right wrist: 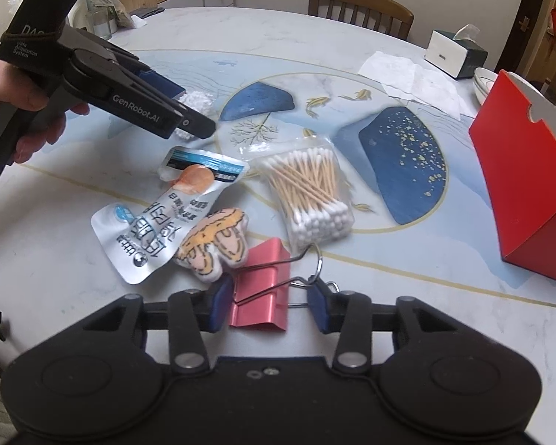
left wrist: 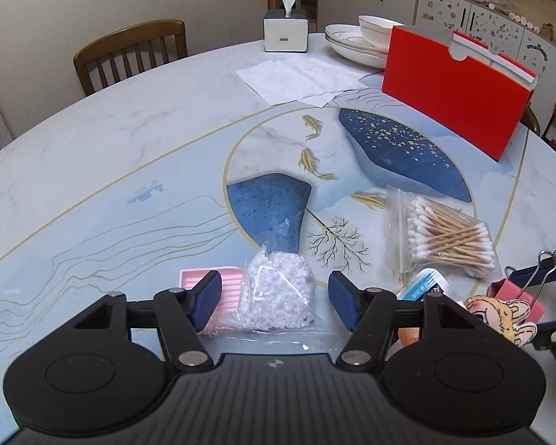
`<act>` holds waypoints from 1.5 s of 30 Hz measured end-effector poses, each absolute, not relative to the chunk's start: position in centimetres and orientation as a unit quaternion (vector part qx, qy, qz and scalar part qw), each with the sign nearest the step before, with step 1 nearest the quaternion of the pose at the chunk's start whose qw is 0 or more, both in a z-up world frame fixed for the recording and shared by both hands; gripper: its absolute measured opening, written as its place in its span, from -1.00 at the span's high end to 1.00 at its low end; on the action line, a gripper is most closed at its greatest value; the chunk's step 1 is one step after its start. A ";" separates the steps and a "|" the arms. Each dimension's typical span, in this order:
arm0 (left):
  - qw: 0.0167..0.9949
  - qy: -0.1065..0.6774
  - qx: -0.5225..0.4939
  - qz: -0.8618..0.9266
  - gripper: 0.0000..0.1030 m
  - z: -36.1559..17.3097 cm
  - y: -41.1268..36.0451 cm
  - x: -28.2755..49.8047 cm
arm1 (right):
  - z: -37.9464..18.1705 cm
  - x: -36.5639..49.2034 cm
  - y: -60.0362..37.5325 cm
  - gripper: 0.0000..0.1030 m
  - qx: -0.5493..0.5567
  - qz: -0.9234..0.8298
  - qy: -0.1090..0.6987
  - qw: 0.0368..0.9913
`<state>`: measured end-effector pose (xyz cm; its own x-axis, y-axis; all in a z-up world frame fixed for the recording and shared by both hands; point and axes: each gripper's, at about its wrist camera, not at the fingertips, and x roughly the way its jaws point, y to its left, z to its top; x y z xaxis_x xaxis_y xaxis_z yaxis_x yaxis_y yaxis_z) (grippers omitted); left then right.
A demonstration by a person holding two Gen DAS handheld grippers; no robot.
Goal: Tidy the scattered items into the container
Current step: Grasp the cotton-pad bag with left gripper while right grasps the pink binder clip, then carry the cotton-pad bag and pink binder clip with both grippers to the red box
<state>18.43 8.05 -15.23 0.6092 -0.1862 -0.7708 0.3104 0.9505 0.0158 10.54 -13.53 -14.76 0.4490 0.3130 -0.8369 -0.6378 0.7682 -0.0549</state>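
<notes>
A bag of white beads (left wrist: 278,293) in clear plastic lies near the table's (left wrist: 92,141) near edge, overlapping a pink ribbed piece (left wrist: 228,285) on its left. A zip bag of wooden cotton swabs (right wrist: 307,196) lies flat toward the table's middle. Beside it a silver snack pouch (right wrist: 155,237) with an orange picture lies flat, with a small plush toy (right wrist: 215,244) resting on its edge. A pink binder clip (right wrist: 261,289), wire handles spread, lies just below the toy. The red box (right wrist: 526,185), the container, stands upright with its top open near the table's far right edge
</notes>
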 end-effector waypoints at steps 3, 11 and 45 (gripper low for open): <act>0.890 0.429 0.073 -0.135 0.07 -15.4 8.0 18.6 | -14.7 10.7 -13.9 0.40 -0.185 0.280 0.439 0.834; 0.889 0.433 0.069 -0.131 0.30 -15.3 7.8 18.6 | -14.7 10.9 -15.2 0.41 -0.181 0.260 0.436 0.843; 0.889 0.429 0.030 -0.160 0.39 -9.7 0.4 18.0 | -10.6 13.9 -26.1 0.40 -0.104 0.200 0.421 0.879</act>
